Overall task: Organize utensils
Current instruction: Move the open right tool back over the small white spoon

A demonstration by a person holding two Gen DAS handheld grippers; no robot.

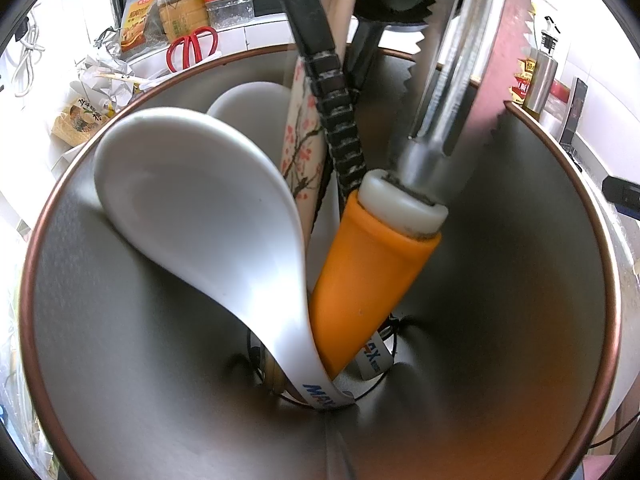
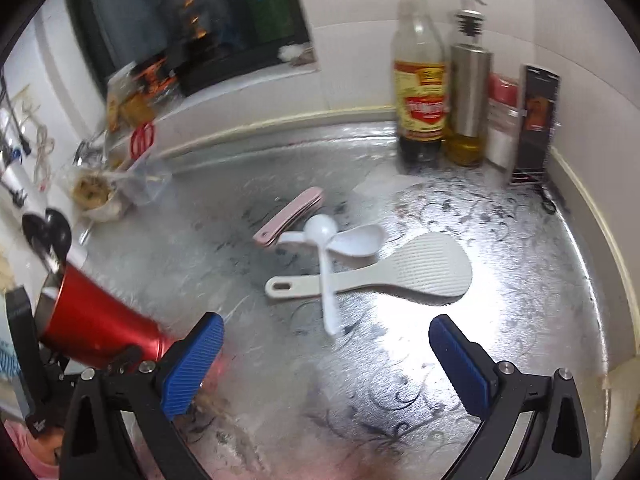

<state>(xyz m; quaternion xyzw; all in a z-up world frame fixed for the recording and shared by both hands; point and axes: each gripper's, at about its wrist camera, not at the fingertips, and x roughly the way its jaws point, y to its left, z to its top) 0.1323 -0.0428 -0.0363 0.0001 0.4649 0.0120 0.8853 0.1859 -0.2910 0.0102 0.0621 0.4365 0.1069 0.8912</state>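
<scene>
Several utensils already stand in the cup [image 1: 520, 280]; four more lie on the table [image 2: 500, 280]. Right claw [image 2: 326, 356] gapes, empty. Left claw's state cannot be told.

We see our right gripper [image 2: 326, 358] held wide open, its two blue ribbed pads [image 2: 192, 364] spread far apart on black fingers that angle forward and downward, while of our left gripper only a black part shows at the right gripper's left side.
</scene>
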